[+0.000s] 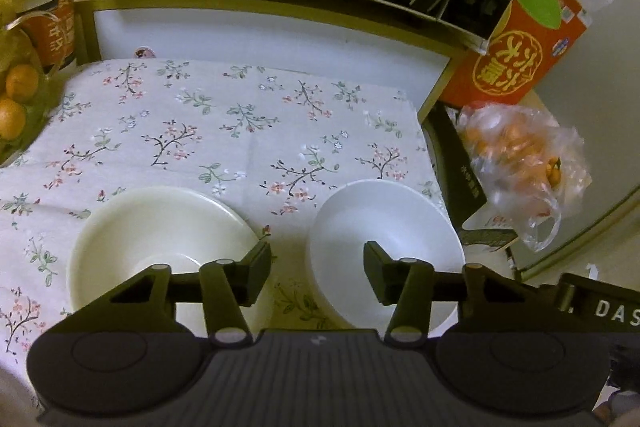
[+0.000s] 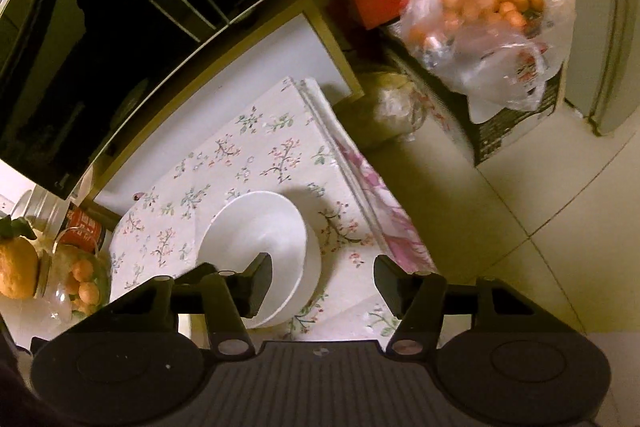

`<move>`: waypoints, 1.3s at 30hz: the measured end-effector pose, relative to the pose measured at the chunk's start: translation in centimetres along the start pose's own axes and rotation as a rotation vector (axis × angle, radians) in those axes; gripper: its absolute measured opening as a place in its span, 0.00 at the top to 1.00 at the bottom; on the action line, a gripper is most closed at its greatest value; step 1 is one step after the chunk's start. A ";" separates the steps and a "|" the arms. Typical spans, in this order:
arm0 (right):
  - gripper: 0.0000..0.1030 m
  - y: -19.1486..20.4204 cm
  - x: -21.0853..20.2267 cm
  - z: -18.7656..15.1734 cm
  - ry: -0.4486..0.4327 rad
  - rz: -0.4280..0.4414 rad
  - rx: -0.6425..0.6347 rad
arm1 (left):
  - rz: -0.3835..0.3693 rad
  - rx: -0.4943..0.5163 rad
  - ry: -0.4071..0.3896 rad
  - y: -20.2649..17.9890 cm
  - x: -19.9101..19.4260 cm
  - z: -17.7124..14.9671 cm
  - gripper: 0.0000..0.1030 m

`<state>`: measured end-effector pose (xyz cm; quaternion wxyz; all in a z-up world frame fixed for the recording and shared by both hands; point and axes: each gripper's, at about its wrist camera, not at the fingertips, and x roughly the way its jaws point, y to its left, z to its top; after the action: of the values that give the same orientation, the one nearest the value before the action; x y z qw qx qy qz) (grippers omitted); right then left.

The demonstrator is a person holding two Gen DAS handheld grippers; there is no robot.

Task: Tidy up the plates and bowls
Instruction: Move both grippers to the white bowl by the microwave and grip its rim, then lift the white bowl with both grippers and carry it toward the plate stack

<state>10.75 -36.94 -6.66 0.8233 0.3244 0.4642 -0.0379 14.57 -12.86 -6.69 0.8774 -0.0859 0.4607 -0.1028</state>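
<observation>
- Two white dishes sat side by side on the floral cloth [image 1: 224,131] covering the counter: a cream, wide-rimmed bowl [image 1: 160,239] to the left and a whiter, deeper bowl [image 1: 384,247] to the right, close but not touching.
- The left gripper [image 1: 316,267] hovered over the strip of cloth between them, its jaws partly spread and holding nothing. One finger hung over the cream bowl's right rim, the other over the white bowl's left side.
- My worry there was that, coming down as it stood, it could straddle both rims, knock the dishes together, or push one sideways instead of catching a wall.
- The right gripper [image 2: 322,277] was also partly spread and empty. Its left finger [image 2: 260,279] lay over the white bowl [image 2: 260,251], the other finger over cloth beyond the rim, so it looked lined up on the right wall. Whether any pad touched yet, I could not tell.
- Both grippers were crowding the same bowl, so a collision between them seemed possible.
- Glazed porcelain pinched on a thin edge could slip or tip out once lifted.
- The bowl sat near the cloth's front edge, so a drag rather than a clean lift might pull it toward the floor.
- The bag of oranges [image 1: 520,163] and red box [image 1: 520,43] crowded the right side.
</observation>
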 end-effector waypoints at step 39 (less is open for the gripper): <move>0.88 4.9 -4.5 -1.2 -0.055 0.021 -0.207 | 0.002 0.101 -0.138 -0.9 -8.0 -0.8 0.95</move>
<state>9.07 -33.49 -1.06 0.8651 0.2415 0.4395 0.0098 9.42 -11.71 -0.60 0.9103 -0.0480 0.3937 -0.1188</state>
